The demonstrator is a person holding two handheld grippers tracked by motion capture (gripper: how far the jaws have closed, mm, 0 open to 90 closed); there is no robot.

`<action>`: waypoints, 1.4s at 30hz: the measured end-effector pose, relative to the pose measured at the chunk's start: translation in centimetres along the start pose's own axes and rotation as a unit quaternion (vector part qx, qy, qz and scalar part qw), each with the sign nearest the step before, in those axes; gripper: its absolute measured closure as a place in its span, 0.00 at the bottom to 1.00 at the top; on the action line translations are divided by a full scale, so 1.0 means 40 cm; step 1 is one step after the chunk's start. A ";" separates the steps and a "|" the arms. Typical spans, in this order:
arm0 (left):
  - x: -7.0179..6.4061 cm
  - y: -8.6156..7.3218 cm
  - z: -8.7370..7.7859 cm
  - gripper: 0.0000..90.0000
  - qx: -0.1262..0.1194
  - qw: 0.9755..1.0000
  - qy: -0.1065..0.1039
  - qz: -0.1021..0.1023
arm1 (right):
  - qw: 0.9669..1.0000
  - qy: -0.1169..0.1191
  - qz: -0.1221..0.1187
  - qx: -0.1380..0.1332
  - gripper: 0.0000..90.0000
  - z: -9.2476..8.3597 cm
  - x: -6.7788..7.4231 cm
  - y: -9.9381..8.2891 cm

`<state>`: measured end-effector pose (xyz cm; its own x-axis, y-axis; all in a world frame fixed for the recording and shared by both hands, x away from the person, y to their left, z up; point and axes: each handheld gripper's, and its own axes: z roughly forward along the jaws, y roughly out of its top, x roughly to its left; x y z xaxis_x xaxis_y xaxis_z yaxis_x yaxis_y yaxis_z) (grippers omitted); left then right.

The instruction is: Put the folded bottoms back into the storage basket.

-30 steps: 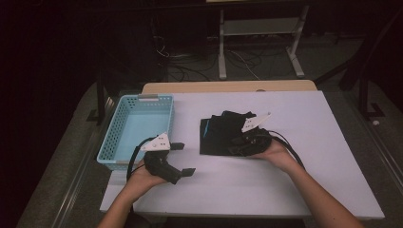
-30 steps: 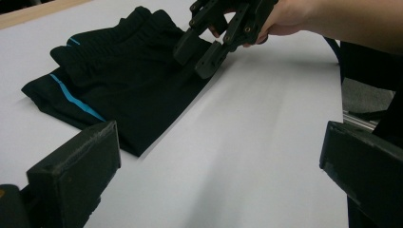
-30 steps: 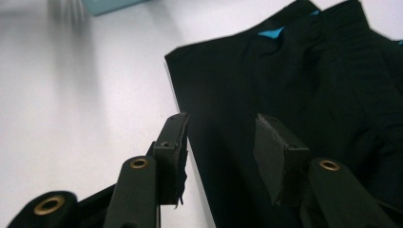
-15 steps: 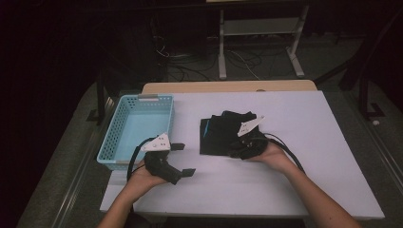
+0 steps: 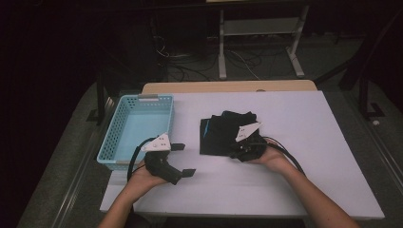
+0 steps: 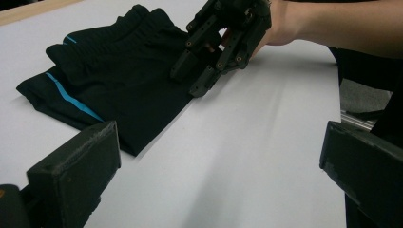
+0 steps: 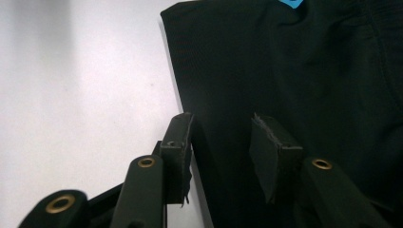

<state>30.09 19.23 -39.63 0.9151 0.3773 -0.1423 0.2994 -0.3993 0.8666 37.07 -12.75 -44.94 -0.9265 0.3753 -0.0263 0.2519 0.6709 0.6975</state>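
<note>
The right tongs (image 7: 221,156) have been closing over the edge of the folded black shorts (image 7: 304,85), pads probably not yet pinching. The left tongs (image 6: 214,175) wait wide apart over the bench (image 5: 304,180), free to help.

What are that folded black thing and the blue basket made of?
The black garment looks like soft, matte knit fabric, likely synthetic sportswear: it drapes in folds and carries a thin blue stripe. The blue basket seems moulded plastic, judging by its even colour and perforated lattice walls.

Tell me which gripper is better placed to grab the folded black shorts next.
Right. The right gripper is at the near edge of the black shorts, its jaws just closing around the hem. The left gripper rests open on bare table beside the blue basket.
</note>
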 end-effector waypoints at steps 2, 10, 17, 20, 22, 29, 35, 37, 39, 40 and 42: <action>0.000 0.000 0.001 0.00 0.001 1.000 0.000 0.000 | 1.000 -0.007 -0.012 0.003 0.68 0.001 0.004 0.001; 0.000 0.000 0.002 0.00 0.001 1.000 -0.001 -0.001 | 0.999 -0.030 -0.033 0.006 0.82 0.001 0.008 0.001; 0.002 -0.002 0.002 0.00 -0.001 1.000 -0.005 -0.004 | 1.000 -0.023 -0.013 0.000 0.92 -0.001 -0.005 -0.001; 0.002 -0.003 0.002 0.00 -0.001 1.000 -0.006 -0.004 | 1.000 -0.015 -0.002 -0.002 0.93 -0.003 -0.010 0.000; 0.003 -0.003 0.002 0.00 -0.001 1.000 -0.006 -0.004 | 1.000 -0.006 0.008 -0.003 0.93 -0.006 -0.014 -0.002; 0.003 -0.004 0.001 0.00 -0.002 1.000 -0.007 -0.004 | 1.000 0.012 0.021 -0.005 0.93 -0.022 -0.015 -0.002; 0.002 -0.003 0.001 0.00 -0.002 1.000 -0.007 -0.004 | 0.999 0.021 0.027 -0.006 0.93 -0.044 -0.003 -0.004; 0.002 -0.003 0.001 0.00 -0.001 1.000 -0.006 -0.004 | 0.999 0.023 0.030 -0.005 0.93 -0.050 0.003 -0.007; 0.002 -0.003 0.001 0.00 -0.001 1.000 -0.006 -0.004 | 0.999 0.025 0.030 -0.005 0.93 -0.056 0.007 -0.009; 0.002 -0.003 0.001 0.00 -0.001 1.000 -0.007 -0.005 | 0.999 0.026 0.032 -0.006 0.93 -0.058 0.009 -0.009; 0.002 -0.003 0.001 0.00 0.000 1.000 -0.007 -0.004 | 0.999 0.028 0.035 -0.009 0.93 -0.063 0.013 -0.012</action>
<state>30.13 19.28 -39.77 0.9162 0.3692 -0.1560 0.3070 -0.3960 0.8654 35.78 -14.51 -43.48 -0.9211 0.3842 0.0622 0.3118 0.6328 0.7087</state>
